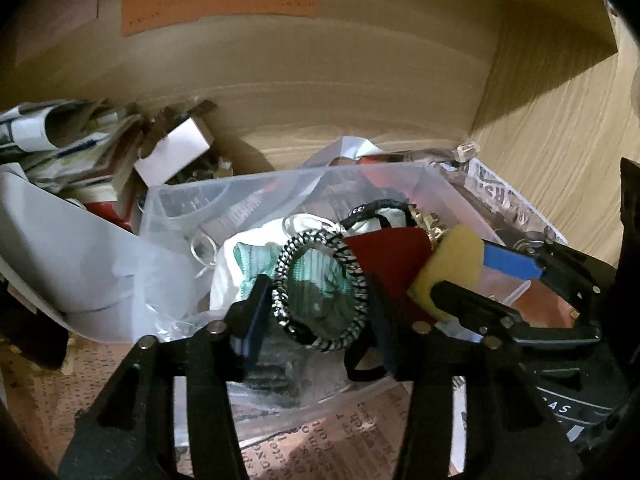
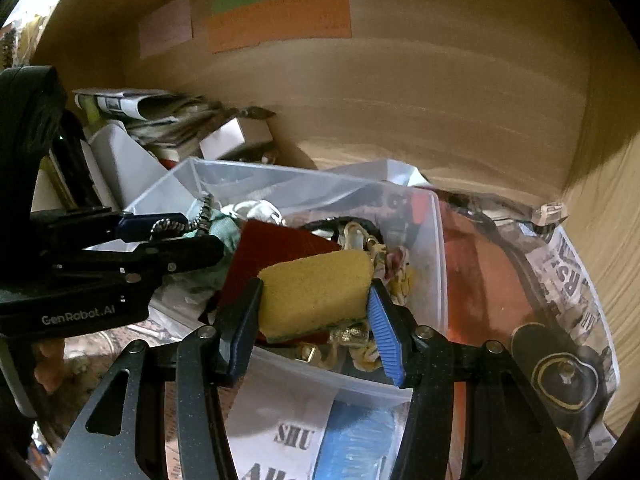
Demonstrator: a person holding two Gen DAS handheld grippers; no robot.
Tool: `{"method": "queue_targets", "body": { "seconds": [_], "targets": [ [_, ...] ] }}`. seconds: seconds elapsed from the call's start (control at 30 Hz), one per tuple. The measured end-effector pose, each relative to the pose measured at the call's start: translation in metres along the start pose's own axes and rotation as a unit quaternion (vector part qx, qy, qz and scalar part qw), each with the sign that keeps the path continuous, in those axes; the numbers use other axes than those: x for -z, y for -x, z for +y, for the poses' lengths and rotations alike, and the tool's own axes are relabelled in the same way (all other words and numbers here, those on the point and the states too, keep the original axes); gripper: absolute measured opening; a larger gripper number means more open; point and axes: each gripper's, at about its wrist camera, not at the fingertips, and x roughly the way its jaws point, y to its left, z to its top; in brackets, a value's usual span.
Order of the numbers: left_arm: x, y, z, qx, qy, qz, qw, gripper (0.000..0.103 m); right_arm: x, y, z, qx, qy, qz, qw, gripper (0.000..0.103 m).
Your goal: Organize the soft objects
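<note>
A clear plastic bin (image 1: pixel 188 200) (image 2: pixel 436 248) holds soft things: a white and green cloth (image 1: pixel 256 256), a dark red cloth (image 1: pixel 388 256) (image 2: pixel 272 248), black cord and pale rope (image 2: pixel 368 244). My left gripper (image 1: pixel 320 308) is shut on a black-and-white braided ring (image 1: pixel 320 288) over the bin; it shows in the right wrist view (image 2: pixel 176 236). My right gripper (image 2: pixel 316 320) is shut on a yellow sponge (image 2: pixel 316 292) (image 1: pixel 448 264) over the bin's right side.
The bin stands on newspaper (image 2: pixel 572 280) inside a wooden cupboard with coloured labels (image 2: pixel 280 20) on its back wall. Folded papers and a small white box (image 1: pixel 172 152) lie at the back left. A black lid (image 2: pixel 560 376) lies at the right.
</note>
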Motion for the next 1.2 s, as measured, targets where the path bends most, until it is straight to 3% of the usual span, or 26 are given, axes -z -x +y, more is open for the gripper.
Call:
{"method": "queue_targets", "body": {
  "seconds": [0.13,0.3,0.47,0.67,0.93,1.03,1.2],
  "targets": [
    [0.000,-0.002,0.001,-0.002,0.000,0.004,1.0000,0.057,0.001,0.000,-0.001,0.001,0.001,0.002,1.000,0.052],
    [0.001,0.007,0.003,0.004,0.005,-0.006,1.0000,0.073,0.000,0.002,-0.003,-0.002,-0.003,0.004,1.000,0.061],
    [0.000,0.024,0.005,0.003,0.013,-0.028,0.9995,0.073,-0.002,0.013,-0.002,-0.004,-0.004,-0.008,1.000,0.061],
    [-0.001,0.064,0.006,-0.017,0.015,-0.087,0.9960,0.073,-0.012,0.045,-0.001,-0.009,-0.010,-0.052,0.999,0.061],
    [0.000,0.123,-0.002,-0.038,0.008,-0.169,0.9849,0.073,-0.026,0.101,0.007,-0.015,-0.011,-0.131,0.991,0.061],
    [0.001,0.141,-0.004,-0.039,0.010,-0.190,0.9809,0.082,-0.028,0.117,0.011,-0.019,-0.009,-0.152,0.988,0.062],
    [0.008,0.164,-0.010,-0.046,0.008,-0.223,0.9738,0.096,-0.027,0.135,0.017,-0.020,-0.011,-0.181,0.983,0.080]
  ]
}}
